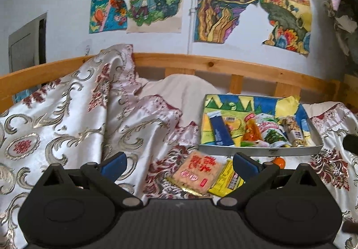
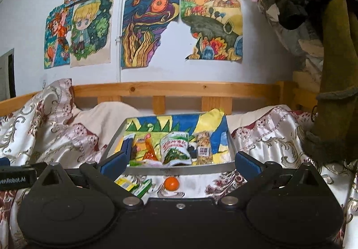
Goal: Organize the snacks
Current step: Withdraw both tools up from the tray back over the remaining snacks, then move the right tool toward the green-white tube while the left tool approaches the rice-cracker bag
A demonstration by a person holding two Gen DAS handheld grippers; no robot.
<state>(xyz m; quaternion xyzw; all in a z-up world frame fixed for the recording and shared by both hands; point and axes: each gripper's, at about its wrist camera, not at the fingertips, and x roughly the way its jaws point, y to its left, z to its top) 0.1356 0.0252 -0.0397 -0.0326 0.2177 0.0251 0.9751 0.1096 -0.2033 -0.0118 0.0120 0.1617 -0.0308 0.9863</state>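
- Snacks mostly lined up side by side in the grey tray (image 1: 259, 151) on the patterned bedspread (image 1: 67, 114): blue packet (image 1: 220, 130), orange pouch (image 1: 251, 129), green-and-white bag (image 2: 176, 148), clear bag of nuts (image 1: 294, 131); likely sorted there already.
- Left outside, just before the tray's near rim: pink cracker packet (image 1: 197, 174), overlapping yellow packet (image 1: 226, 178), small orange ball (image 2: 171, 183); probably next in line.
- Left gripper (image 1: 179, 162): jaws wide, holding nothing, hovering over the pink packet, seemingly lined up for a pick.
- Right gripper (image 2: 180, 162): jaws wide, empty, aimed at the tray front and the orange ball.
- Yellow packet partly hidden by the left finger; printing blurred, unreadable.
- Tray's painted lining obscured under the packets.
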